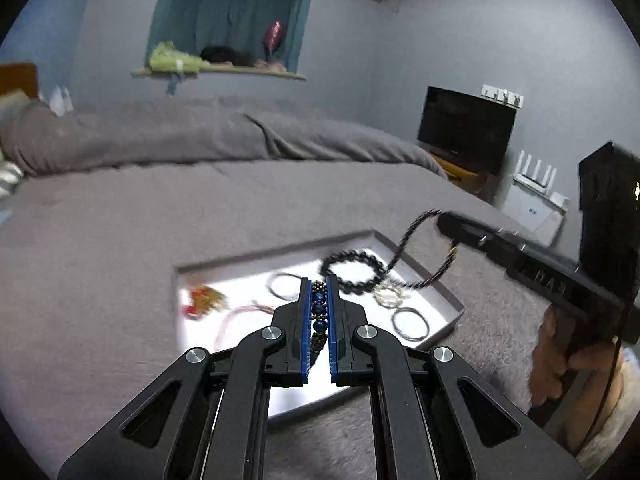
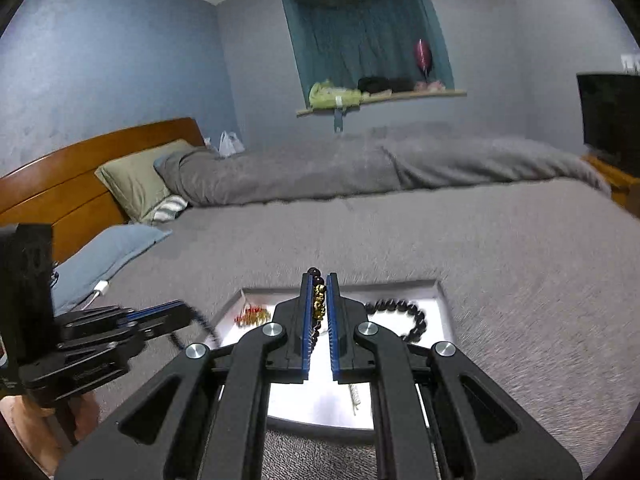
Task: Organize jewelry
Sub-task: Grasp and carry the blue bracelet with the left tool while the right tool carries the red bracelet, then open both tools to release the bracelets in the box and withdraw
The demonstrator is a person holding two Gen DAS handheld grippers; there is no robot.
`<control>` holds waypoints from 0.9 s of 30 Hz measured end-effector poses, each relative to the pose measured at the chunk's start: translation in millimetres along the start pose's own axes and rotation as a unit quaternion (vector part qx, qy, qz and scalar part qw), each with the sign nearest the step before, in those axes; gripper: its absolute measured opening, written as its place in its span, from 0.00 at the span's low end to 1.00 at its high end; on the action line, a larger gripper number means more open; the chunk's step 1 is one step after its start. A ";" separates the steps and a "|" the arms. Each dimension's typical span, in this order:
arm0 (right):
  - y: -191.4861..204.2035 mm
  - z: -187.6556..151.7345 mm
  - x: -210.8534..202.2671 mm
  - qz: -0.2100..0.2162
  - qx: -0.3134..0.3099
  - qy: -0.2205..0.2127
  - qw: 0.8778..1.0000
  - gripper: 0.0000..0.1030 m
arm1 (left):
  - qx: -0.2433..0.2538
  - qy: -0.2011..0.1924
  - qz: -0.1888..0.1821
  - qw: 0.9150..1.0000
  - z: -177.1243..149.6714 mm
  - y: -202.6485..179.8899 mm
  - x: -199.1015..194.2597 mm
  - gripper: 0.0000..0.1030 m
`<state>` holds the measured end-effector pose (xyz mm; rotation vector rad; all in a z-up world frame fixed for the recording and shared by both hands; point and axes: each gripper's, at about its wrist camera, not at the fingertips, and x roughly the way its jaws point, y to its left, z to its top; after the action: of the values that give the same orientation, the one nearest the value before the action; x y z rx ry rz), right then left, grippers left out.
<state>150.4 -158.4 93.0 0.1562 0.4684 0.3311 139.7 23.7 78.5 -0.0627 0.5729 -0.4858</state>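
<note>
To the far left of my right claw I see a wooden headboard with a green pillow and a blue pillow against it. My left claw comes in low on that side, pinched tight on a string of blue beads, which sits lengthwise between its pads with a loose end hanging below.

Beneath and ahead of both claws lies the bed, spread with a grey fleecy cover, and a rolled grey duvet runs across its far side. Directly under the claws, on the bed cover, rests a shallow white tray. In it I make out a red and gold ornament left of the left claw, thin bangles, and a black bead bracelet just right of its tips.

My right claw is closed on a dark bead bracelet with gold charms; from the left wrist view its loop dangles clear above the tray's right corner.

Beyond the bed, the wall is blue-grey, with a curtained window niche and clutter on its sill. To the right stand a dark television on a wooden stand and a white router. A hand grips the right handle.
</note>
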 end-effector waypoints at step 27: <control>-9.4 -53.8 86.7 -0.024 0.010 0.137 0.990 0.07 | -0.039 0.119 0.018 0.992 -52.0 37.7 67.3 0.08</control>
<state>200.8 -133.3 7.4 0.1183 0.7467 0.3023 177.1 30.1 -6.5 -0.0693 0.8265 -0.4382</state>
